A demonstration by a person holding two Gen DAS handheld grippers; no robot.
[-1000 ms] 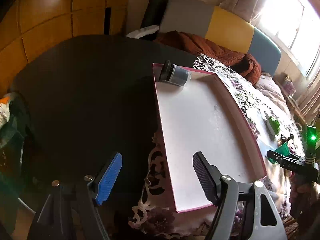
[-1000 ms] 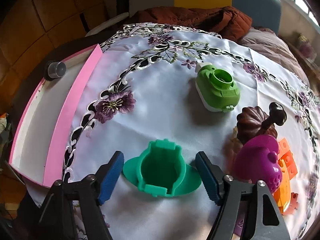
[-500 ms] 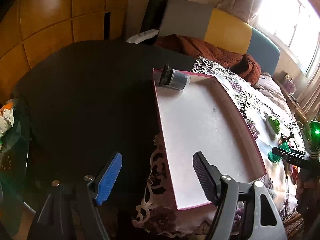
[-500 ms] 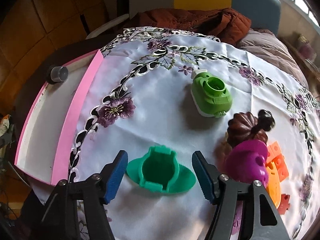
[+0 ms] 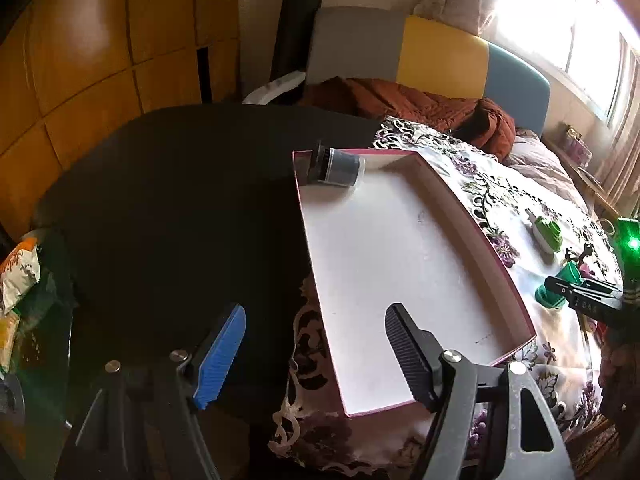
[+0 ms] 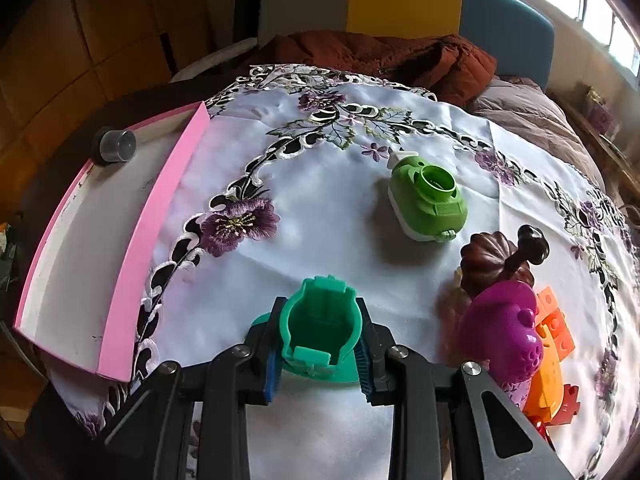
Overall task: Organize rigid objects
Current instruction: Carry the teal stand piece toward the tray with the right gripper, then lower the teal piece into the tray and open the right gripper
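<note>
The right gripper (image 6: 319, 354) has now clamped the teal holder (image 6: 320, 328).

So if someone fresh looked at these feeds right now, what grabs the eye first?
Probably the teal green plastic piece clamped between the right gripper fingers, low in the right wrist view. Then the pink-rimmed tray at the left, holding one small grey capped jar in its far corner. The left gripper hangs open at the tray's near end.
</note>
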